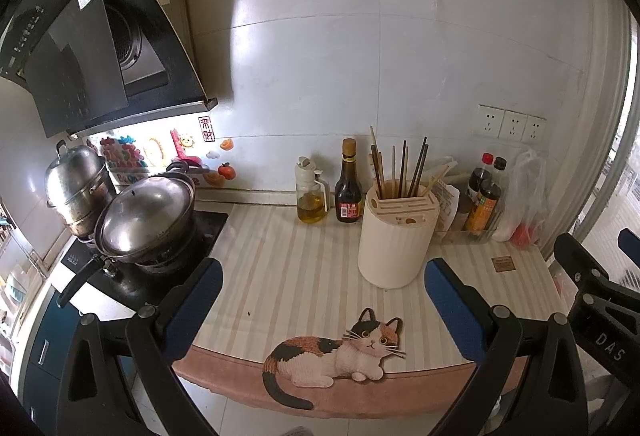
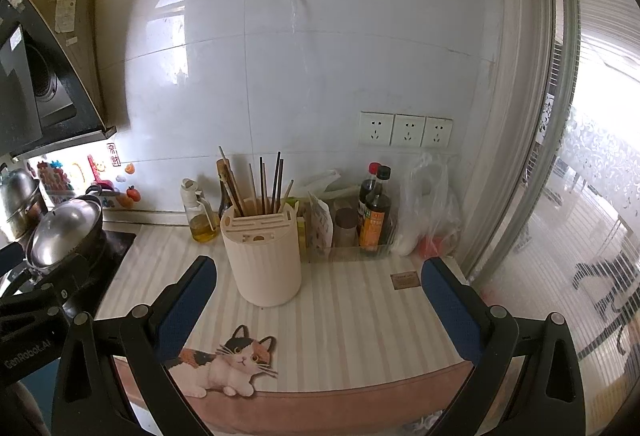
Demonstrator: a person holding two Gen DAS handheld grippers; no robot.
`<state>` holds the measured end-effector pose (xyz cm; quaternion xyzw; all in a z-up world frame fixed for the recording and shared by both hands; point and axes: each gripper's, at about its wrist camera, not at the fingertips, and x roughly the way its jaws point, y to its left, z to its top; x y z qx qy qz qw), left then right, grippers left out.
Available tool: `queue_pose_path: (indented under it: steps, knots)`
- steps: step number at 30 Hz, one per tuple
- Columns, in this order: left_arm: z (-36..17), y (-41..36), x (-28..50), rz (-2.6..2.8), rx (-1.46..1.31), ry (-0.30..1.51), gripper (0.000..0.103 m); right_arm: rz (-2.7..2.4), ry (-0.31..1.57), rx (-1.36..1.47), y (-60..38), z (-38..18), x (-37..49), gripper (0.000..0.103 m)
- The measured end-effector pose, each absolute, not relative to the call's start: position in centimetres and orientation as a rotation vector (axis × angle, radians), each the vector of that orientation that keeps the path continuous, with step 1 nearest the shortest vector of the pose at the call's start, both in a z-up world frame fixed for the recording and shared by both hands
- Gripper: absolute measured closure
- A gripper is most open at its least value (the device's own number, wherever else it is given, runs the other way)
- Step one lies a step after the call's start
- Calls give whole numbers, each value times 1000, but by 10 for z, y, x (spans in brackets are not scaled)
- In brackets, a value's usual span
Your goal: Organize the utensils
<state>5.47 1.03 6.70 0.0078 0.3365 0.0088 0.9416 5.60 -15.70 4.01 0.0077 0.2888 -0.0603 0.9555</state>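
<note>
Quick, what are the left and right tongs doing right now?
Left tongs: open, holding nothing.
Right tongs: open, holding nothing.

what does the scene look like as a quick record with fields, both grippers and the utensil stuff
left gripper: open, empty, above the counter's front edge
right gripper: open, empty, above the counter's front edge
utensil holder: cream cylinder, upright on the striped mat
chopsticks: standing in the holder's back compartment, leaning various ways
holder slots: front slots look empty
behind holder: oil bottle, sauce bottles, plastic bag
left side: lidded wok on the stove
</note>
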Motion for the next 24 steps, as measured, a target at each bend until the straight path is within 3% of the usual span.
queue_pose_path:
  steps: [24]
  knots:
    - [73,7,50,34,18,674,0,-127,577,22,-158,47,55,0]
